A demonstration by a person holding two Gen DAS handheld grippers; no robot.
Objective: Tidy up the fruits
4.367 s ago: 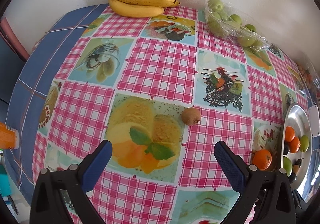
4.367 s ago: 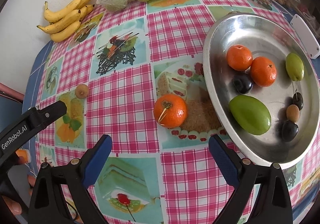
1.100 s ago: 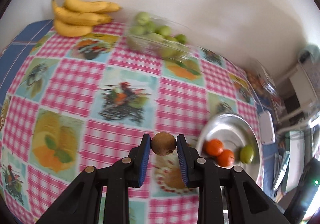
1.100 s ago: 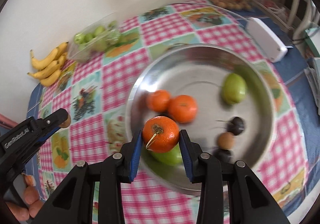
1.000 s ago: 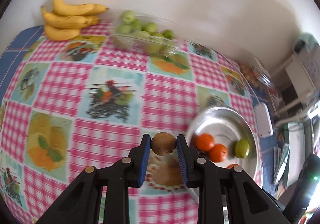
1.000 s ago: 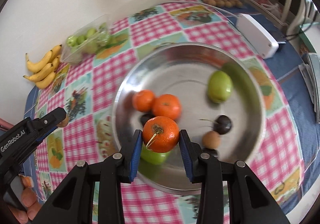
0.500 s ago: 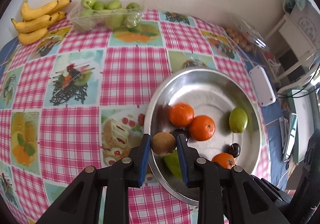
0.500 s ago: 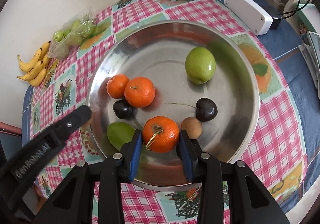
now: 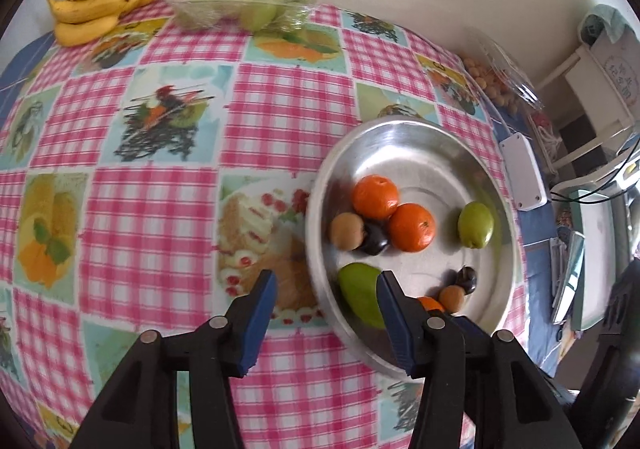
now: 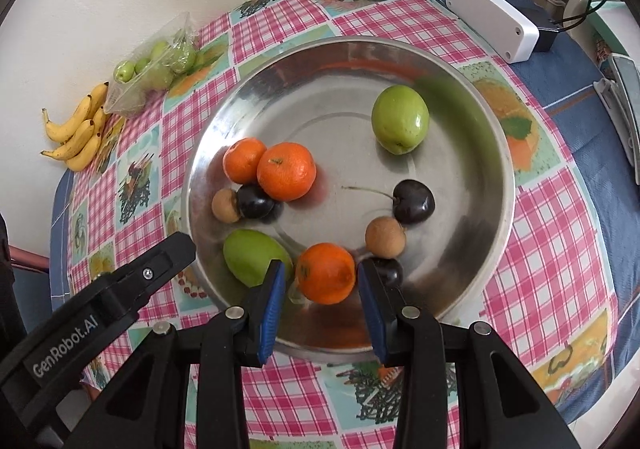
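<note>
A round steel tray (image 9: 420,137) (image 10: 360,61) holds the fruit. The brown kiwi-like fruit (image 9: 347,231) (image 10: 225,205) lies in it beside a dark plum (image 9: 374,240) and two oranges (image 9: 412,227). My left gripper (image 9: 326,309) is open and empty above the tray's left rim, over a green mango (image 9: 360,295). My right gripper (image 10: 322,305) is open, its pads either side of an orange (image 10: 326,272) that rests in the tray; whether they touch it I cannot tell. A green fruit (image 10: 400,119), a cherry (image 10: 414,201) and a second brown fruit (image 10: 385,237) also lie in the tray.
Bananas (image 9: 100,5) and a clear pack of green fruit (image 9: 244,5) lie at the table's far edge by the wall. A white box (image 10: 490,19) and a pack of small brown fruit (image 9: 496,85) sit to the right. A chair stands beyond the table's right side.
Both grippers have opened. The brown fruit has left my left gripper and lies in the tray; the orange has come down from my right gripper onto the tray floor.
</note>
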